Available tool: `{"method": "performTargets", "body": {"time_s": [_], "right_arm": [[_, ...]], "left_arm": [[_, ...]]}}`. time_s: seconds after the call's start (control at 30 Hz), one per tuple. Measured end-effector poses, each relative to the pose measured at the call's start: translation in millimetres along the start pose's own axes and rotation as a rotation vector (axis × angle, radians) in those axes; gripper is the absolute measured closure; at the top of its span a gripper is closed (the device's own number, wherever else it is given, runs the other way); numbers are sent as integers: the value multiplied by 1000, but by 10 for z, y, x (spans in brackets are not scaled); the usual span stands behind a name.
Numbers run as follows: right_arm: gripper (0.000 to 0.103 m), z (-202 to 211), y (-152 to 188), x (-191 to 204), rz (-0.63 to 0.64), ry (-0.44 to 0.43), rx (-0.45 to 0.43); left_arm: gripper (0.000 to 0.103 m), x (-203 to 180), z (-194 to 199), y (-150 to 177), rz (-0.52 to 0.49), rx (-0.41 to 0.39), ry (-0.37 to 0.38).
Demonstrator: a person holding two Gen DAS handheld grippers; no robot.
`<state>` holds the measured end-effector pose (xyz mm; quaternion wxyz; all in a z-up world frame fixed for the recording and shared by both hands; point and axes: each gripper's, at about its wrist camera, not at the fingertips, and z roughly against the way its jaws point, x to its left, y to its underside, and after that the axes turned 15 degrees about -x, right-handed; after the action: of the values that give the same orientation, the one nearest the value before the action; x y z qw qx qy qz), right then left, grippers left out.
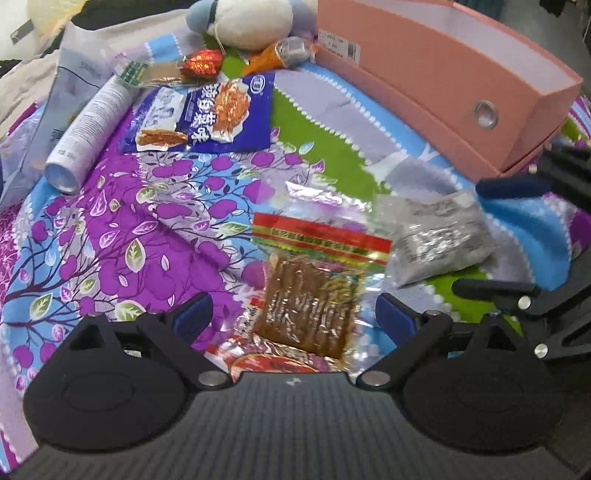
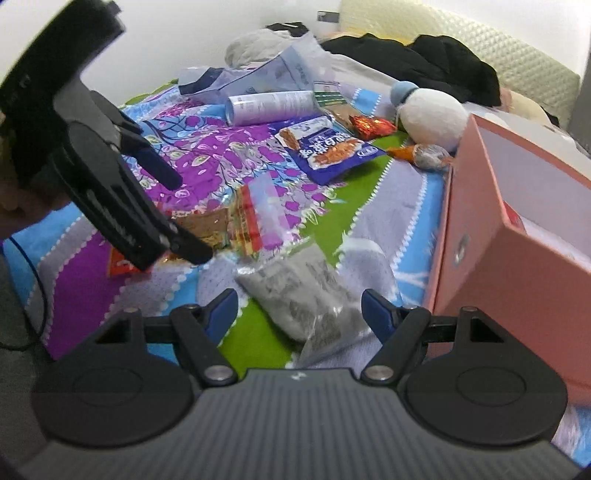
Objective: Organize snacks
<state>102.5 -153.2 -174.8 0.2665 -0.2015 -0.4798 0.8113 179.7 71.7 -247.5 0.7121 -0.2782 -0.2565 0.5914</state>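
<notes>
My left gripper (image 1: 293,314) is open, its jaws on either side of a clear snack pack with a brown slab and a red-yellow band (image 1: 314,295) lying on the bedspread. My right gripper (image 2: 299,310) is open over a grey-silver packet (image 2: 299,295), which also shows in the left wrist view (image 1: 436,236). A blue snack bag (image 1: 207,114) lies further off, as does a red foil snack (image 1: 201,64) and an orange wrapped snack (image 1: 277,55). The pink box (image 1: 443,81) stands open at the right (image 2: 517,236). The left gripper shows in the right wrist view (image 2: 188,218) above the brown pack (image 2: 218,225).
A white spray can (image 1: 88,133) and a pale plastic bag (image 1: 70,88) lie at the left. A white and blue plush toy (image 1: 251,22) sits at the back. Black clothes (image 2: 424,62) and a pillow (image 2: 498,48) lie behind. The patterned bedspread (image 1: 147,221) covers the bed.
</notes>
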Motion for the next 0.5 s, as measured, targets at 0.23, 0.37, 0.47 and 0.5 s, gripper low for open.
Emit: {"method": "performTargets", "body": {"time_s": [0.23, 0.37, 0.47, 0.5], "right_arm": [[28, -188, -35, 42, 169, -47, 38], [28, -311, 13, -36, 112, -53, 87], [28, -330, 55, -23, 103, -47, 76], [28, -338, 65, -40, 78, -44, 77]], "left_arm": [[7, 44, -174, 46, -17, 7, 50], [13, 50, -183, 62, -11, -8, 79], [18, 22, -155, 63, -17, -17, 85], [21, 15, -147, 67, -14, -20, 83]]}}
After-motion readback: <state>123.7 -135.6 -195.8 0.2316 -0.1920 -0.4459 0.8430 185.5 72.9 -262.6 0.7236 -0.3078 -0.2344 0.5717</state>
